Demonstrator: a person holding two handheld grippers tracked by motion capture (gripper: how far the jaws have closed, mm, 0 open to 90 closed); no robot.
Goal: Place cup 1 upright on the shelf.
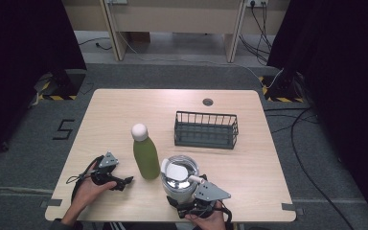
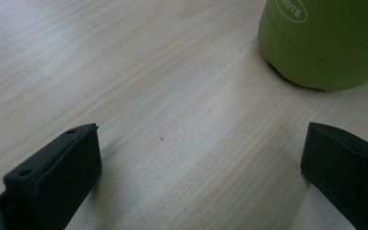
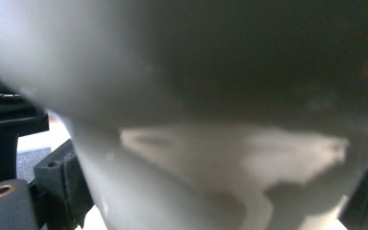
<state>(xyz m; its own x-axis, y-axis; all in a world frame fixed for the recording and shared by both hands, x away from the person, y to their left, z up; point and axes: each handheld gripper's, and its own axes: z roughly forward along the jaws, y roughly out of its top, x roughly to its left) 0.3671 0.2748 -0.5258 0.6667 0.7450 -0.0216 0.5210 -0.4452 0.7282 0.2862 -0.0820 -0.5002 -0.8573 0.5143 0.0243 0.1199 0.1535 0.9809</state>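
A green bottle (image 1: 146, 160) with a white cap stands upright near the table's front middle; its base (image 2: 326, 43) shows at the upper right of the left gripper view. Just right of it stands a white steel-lined mug (image 1: 179, 179) with a lid and a handle. My left gripper (image 1: 127, 182) lies on the table left of the bottle, open (image 2: 202, 127), nothing between its jaws. My right gripper (image 1: 187, 203) sits at the front edge against the mug. Up close, the mug's blurred body (image 3: 196, 120) lies between the parted jaws (image 3: 211, 191).
A dark wire basket (image 1: 206, 130) stands behind the mug at the table's middle right. The wooden table (image 1: 124, 110) has a round cable hole (image 1: 208, 101) near its far edge. Desk legs and cables lie on the floor beyond.
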